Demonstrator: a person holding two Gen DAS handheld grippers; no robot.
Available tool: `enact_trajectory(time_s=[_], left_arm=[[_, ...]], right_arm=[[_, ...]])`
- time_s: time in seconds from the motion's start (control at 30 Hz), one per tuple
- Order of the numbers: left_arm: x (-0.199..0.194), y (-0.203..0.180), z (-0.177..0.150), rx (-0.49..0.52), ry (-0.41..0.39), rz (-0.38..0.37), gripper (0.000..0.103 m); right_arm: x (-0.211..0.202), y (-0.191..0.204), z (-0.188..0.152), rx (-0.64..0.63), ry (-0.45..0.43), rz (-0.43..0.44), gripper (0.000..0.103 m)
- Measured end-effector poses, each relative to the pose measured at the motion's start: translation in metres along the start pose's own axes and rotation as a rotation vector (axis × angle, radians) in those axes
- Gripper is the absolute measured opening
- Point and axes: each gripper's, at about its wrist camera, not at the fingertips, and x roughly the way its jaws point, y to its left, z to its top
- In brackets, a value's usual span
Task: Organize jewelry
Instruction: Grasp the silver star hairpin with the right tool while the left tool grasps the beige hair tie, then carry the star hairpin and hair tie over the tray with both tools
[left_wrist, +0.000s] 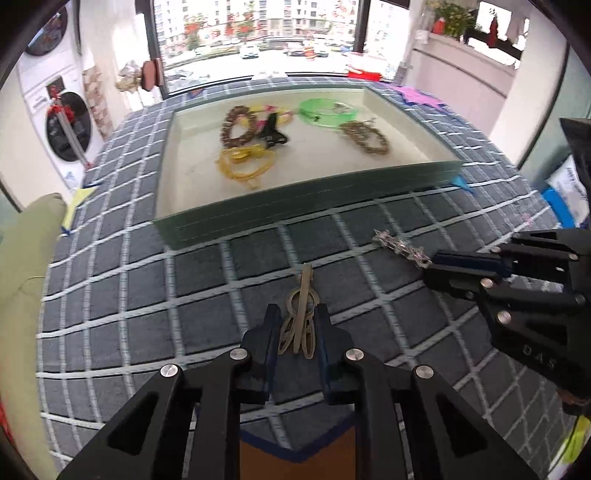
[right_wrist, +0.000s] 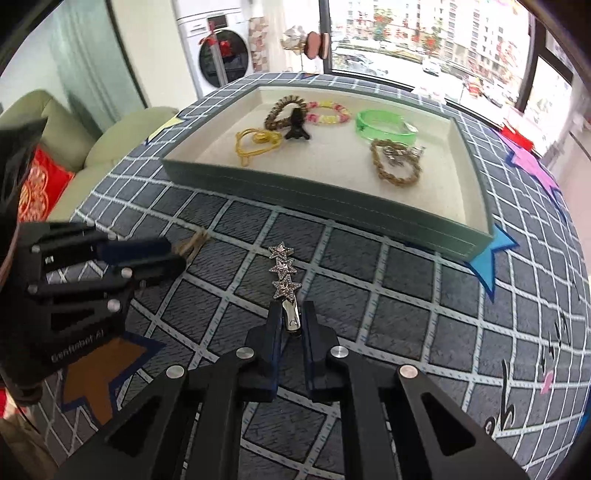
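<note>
Right wrist view: star hair clip (right_wrist: 283, 273) clamped between closed jaws, bronze hairpin (left_wrist: 301, 314) likewise left.

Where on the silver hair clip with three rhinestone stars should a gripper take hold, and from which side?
Grip the plain metal tail of the silver star hair clip, from the near end, along its length. The stars are bumpy; the tail is smooth and narrow. The right gripper pinches there.

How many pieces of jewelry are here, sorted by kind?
Bracelets: 4 (brown beaded, pink-yellow beaded, green bangle, gold rope chain)
Hair clips: 3 (black claw clip, star clip, bronze clip)
Yellow cord necklace: 1
Silver piece, kind unclear: 1
Total: 9
</note>
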Motion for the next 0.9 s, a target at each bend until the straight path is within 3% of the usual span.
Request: enact_trajectory(time_s=[0.23, 0.4, 0.6, 0.9], left_arm=[[-0.016, 0.005, 0.004, -0.054, -0.05, -0.045, 0.032], [-0.039, 0.015, 0.024, -0.092, -0.133, -0.045, 0.032], [-0.037, 0.032, 0.064, -0.152, -0.193, 0.032, 0.032], [0.01, 0.038, 0.098, -0.134, -0.157, 0.139, 0.032]], right_arm=[[-0.027, -0.011, 0.008, 0.053, -0.063, 0.018, 0.011], [-0.044, -0.02, 0.03, 0.095, -0.114, 0.013, 0.011], [-0.033, -0.043, 0.065, 0.203, -0.134, -0.048, 0.011], [0.015, -0.065, 0.094, 0.254, -0.07, -0.109, 0.011]])
